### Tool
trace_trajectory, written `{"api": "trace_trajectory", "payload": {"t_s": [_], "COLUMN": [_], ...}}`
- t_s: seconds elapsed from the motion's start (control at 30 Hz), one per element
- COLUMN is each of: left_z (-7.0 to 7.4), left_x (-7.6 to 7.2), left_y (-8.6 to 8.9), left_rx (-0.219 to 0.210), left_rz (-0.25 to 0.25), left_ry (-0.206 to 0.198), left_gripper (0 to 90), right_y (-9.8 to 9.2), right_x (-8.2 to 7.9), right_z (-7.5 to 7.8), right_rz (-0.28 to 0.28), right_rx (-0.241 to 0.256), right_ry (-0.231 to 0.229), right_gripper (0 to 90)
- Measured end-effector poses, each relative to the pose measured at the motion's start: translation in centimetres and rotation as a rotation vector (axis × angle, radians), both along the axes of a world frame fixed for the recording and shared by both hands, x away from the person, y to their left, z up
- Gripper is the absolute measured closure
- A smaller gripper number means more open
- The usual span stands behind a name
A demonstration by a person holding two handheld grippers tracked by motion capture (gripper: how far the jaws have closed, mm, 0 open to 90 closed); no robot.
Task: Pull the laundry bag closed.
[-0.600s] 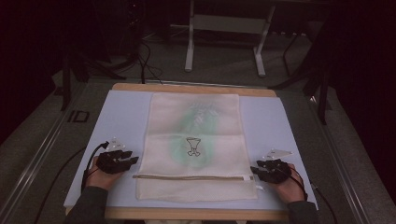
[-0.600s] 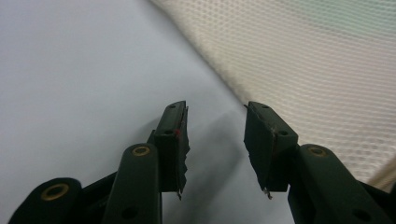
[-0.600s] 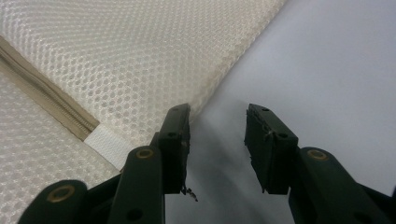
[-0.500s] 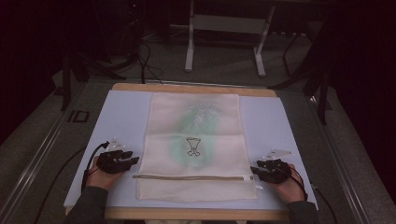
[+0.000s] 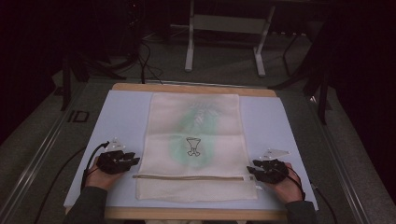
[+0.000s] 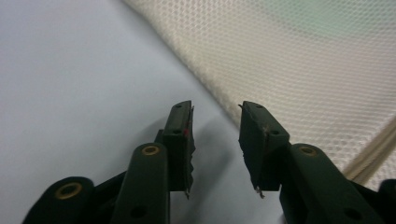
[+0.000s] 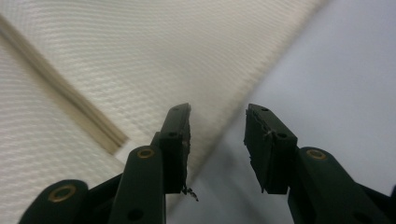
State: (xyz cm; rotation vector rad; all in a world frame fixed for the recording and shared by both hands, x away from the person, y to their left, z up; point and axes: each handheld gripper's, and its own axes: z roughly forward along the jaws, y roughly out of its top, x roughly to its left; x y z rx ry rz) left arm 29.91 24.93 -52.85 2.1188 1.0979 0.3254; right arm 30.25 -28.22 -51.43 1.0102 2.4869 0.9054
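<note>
Jaws apart on both sides, nothing between them: the left gripper (image 5: pixel 133 161) sits low on the pale blue mat (image 5: pixel 123 116) just beside the left edge of the mesh laundry bag (image 5: pixel 196 140), and the right gripper (image 5: pixel 252 170) sits at the bag's right edge, near the end of its zipper (image 5: pixel 187 177). The bag lies flat in the middle of the counter (image 5: pixel 187 87), zipper end toward the person, a greenish shape showing through the mesh.
</note>
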Motion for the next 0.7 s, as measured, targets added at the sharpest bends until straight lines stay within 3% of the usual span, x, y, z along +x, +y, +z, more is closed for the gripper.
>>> {"api": "trace_trajectory", "payload": {"t_s": [0.4,0.7], "left_z": [0.3,0.3], "left_x": [-0.1,-0.1], "left_y": [-0.1,-0.7], "left_rx": [-0.05,-0.037], "left_rz": [-0.047,-0.091], "left_ry": [0.001,0.007], "left_gripper": [69.3,74.5], "right_y": [3.1,5.3], "right_x": [-0.3,-0.5], "right_z": [0.2,0.5], "right_rz": [0.095,0.156], "right_rx": [-0.019,-0.011], "right_ry": [0.001,0.005], "right_gripper": [59.5,59.1]}}
